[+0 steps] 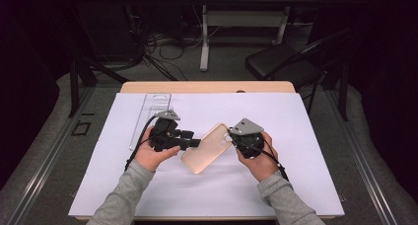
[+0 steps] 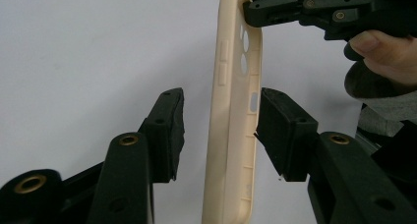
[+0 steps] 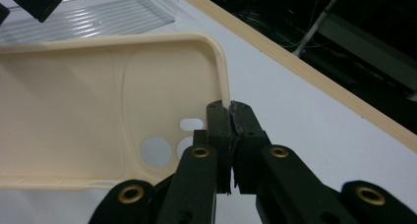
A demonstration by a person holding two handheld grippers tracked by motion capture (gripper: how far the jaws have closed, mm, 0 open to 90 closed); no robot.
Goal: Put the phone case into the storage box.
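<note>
While my right gripper [image 3: 230,150] pinches the camera end of the beige phone case [image 1: 207,148], I keep the case lifted off the white sheet [image 1: 296,136] so its free end is open to the other side. The jaws there are pressed together on the thin rim beside the lens cut-outs, and that grip on the wall alone is why the case hangs flat, with its hollow inside facing my right camera. In the high view the case lies slantwise between my two hands, near the middle of the table [image 1: 207,87], with its lower corner toward me.

My left gripper [image 2: 220,135] stands spread, one pad on each side of the case's long edge. The right-hand pad looks to be touching or just beside the wall; the left one is clearly apart from it. Seen from that camera the case is edge-on and upright, side buttons facing the wider gap, so I judge that I have lined the jaws up across the rim in order to take a second hold.

The clear plastic tray [image 1: 150,117] lies behind my left hand [image 1: 153,156] on the sheet, well apart from the case. It looks like the packaging, though I cannot tell whether the case is meant to go into it.
</note>
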